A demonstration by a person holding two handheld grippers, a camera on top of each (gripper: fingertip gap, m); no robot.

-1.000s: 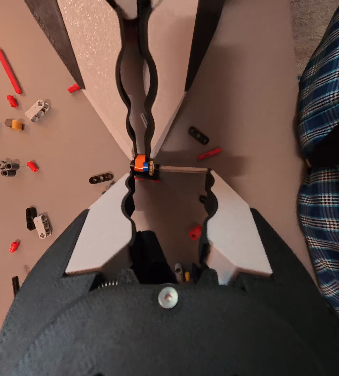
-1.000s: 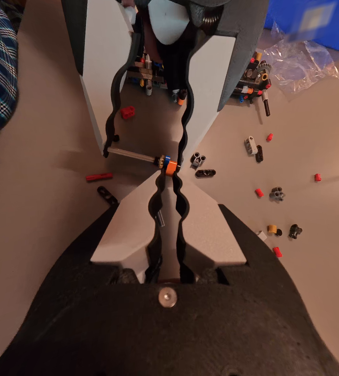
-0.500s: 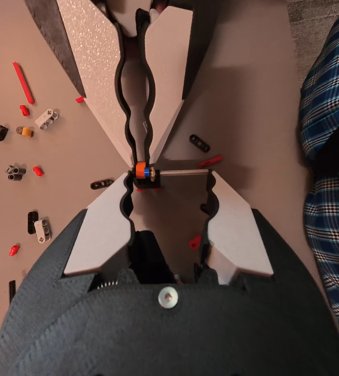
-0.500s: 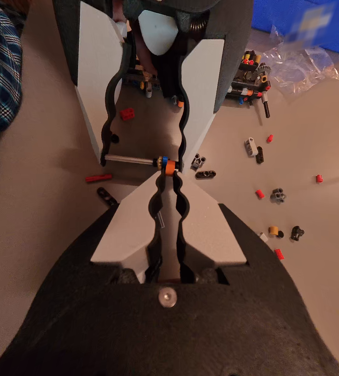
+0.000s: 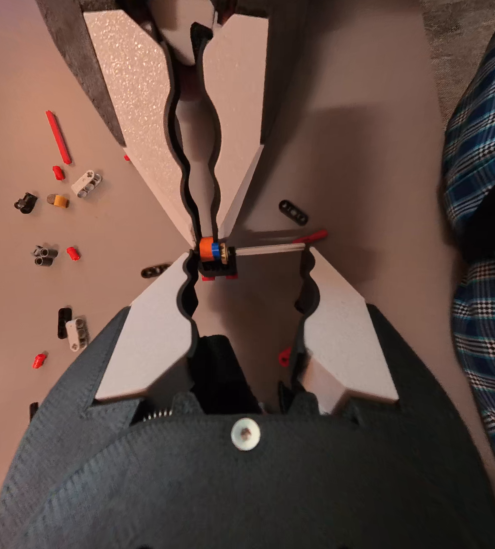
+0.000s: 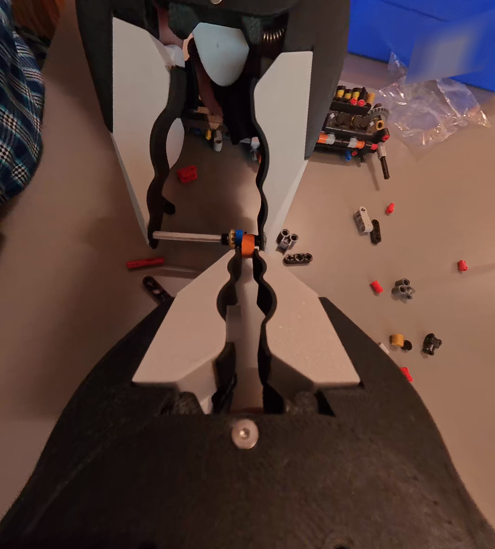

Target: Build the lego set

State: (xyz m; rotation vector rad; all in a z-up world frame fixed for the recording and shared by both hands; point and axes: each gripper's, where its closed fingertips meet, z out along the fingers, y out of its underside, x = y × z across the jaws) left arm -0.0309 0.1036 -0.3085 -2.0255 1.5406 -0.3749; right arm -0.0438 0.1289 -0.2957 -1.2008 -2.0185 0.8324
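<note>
While the right gripper [image 6: 244,255] stayed out of motion blur, clenched on the orange bush [image 6: 248,244] at 12 o'clock in its view, the left gripper [image 5: 247,255] stood spread wide, its fingertips bracketing both ends of the grey axle [image 6: 187,236] above the surface [image 6: 418,237]. Apparently the step was seating bushes on that axle. Next, the left gripper would need to squeeze inward along the axle, keeping it level.

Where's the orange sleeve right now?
Right wrist view, centre: the orange sleeve sits pinched at the right gripper tips, beside the blue ring.
</note>
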